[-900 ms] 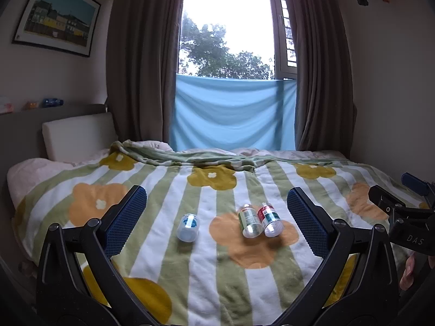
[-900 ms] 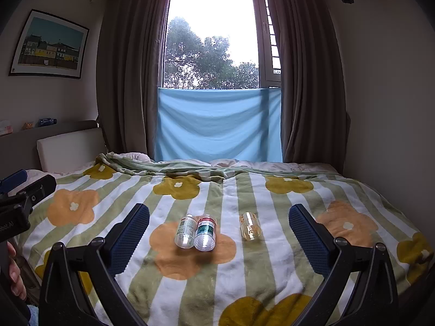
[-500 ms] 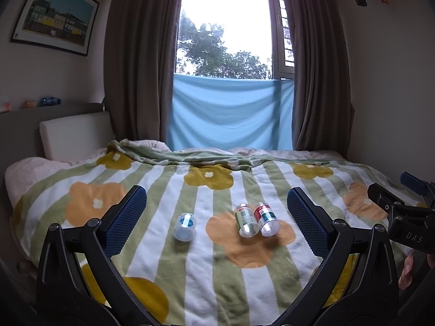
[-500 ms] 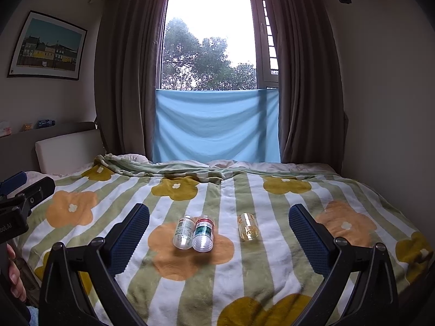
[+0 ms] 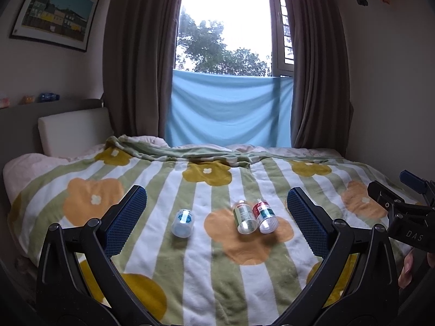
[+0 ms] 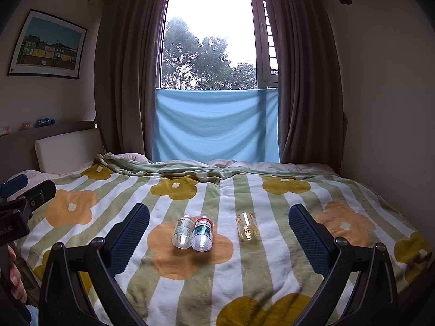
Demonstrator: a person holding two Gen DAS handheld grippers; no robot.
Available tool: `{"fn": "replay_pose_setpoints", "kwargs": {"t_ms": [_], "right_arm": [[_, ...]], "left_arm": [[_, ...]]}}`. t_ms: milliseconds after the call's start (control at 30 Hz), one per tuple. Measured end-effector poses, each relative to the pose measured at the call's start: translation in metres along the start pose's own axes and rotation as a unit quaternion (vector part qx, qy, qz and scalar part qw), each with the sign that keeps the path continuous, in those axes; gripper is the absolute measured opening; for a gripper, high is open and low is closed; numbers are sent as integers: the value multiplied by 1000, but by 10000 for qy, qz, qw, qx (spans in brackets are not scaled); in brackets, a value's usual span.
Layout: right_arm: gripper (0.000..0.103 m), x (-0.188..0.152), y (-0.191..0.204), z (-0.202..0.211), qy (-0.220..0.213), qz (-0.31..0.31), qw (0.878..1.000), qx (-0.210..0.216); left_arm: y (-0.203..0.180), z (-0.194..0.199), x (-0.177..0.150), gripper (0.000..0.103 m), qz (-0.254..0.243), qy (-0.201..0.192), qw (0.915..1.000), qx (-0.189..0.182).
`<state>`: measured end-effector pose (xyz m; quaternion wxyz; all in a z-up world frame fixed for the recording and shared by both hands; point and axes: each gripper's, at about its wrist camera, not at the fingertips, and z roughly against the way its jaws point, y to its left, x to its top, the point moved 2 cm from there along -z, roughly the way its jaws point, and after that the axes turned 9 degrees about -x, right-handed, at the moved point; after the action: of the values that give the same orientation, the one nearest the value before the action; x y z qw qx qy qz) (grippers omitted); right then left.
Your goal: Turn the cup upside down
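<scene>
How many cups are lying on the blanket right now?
4: blue-label cup alone at left; green-label cup and red-label cup touching mid-blanket; yellow cup at right. Others could be out of frame.

Three cups [image 5: 182,223] lying on blanket [image 5: 206,271]

We are in a home bedroom. A bed [image 5: 81,179] fills the lower half of both views, covered by a striped blanket [image 5: 217,258] with big orange and yellow flowers. At ten o'clock sits a pale padded headboard [image 5: 70,130] with a shelf [image 5: 49,103] of small items above it, and a framed picture [image 5: 54,13] of houses hangs higher on that wall. At twelve o'clock a tall window [image 6: 209,40] shows trees, flanked by brown curtains [image 6: 127,68], with a light blue cloth [image 6: 214,125] across its lower part.
</scene>
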<state>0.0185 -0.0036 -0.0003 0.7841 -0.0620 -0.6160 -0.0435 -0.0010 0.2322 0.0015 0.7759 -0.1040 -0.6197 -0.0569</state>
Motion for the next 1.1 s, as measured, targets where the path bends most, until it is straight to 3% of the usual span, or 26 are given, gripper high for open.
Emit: {"fn": "replay_pose_setpoints", "kwargs": {"t_ms": [1100], "right_arm": [[103, -8, -13, -1, 68, -1, 10000, -57]], "left_arm": [[2, -6, -8, 103, 37, 72, 10000, -56]]}}
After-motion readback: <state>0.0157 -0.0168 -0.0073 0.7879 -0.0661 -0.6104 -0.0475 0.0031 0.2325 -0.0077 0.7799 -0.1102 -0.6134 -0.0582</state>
